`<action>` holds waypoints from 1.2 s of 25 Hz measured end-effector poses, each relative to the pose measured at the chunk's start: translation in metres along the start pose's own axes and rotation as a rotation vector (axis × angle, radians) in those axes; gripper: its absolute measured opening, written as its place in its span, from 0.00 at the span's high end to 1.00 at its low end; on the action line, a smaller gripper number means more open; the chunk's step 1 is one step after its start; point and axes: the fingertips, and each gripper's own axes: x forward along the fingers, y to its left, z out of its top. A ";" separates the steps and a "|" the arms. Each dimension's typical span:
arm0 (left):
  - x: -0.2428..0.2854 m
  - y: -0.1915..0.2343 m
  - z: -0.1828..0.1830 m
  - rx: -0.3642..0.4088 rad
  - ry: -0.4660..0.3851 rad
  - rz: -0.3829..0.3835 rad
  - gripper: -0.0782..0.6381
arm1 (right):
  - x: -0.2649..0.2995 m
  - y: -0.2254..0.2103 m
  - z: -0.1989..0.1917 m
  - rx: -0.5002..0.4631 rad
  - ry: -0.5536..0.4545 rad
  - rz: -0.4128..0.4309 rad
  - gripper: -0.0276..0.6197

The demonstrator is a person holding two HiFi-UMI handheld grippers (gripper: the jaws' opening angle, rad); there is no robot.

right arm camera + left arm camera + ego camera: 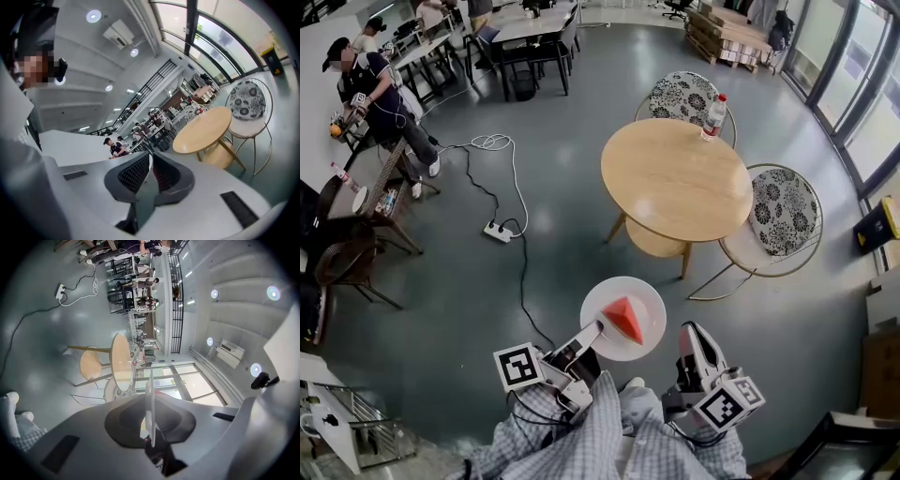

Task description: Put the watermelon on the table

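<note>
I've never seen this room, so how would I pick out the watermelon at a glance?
Find the round wooden table with a bottle on it, then look just below it in the head view. There the left gripper pinches the rim of a white plate held in the air; the watermelon is the red wedge lying alone on that plate.

Red watermelon wedge (624, 320) lies on white plate (614, 292), apart from wooden table (675, 178).

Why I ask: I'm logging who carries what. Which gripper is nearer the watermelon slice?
Left. The left gripper grips the rim of the white plate that bears the watermelon slice, just left of it; the right gripper is apart, off the plate's right edge, empty.
</note>
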 end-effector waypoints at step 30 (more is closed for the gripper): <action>0.009 0.011 0.015 0.001 0.119 -0.020 0.85 | 0.037 0.008 -0.055 0.037 0.041 -0.022 0.82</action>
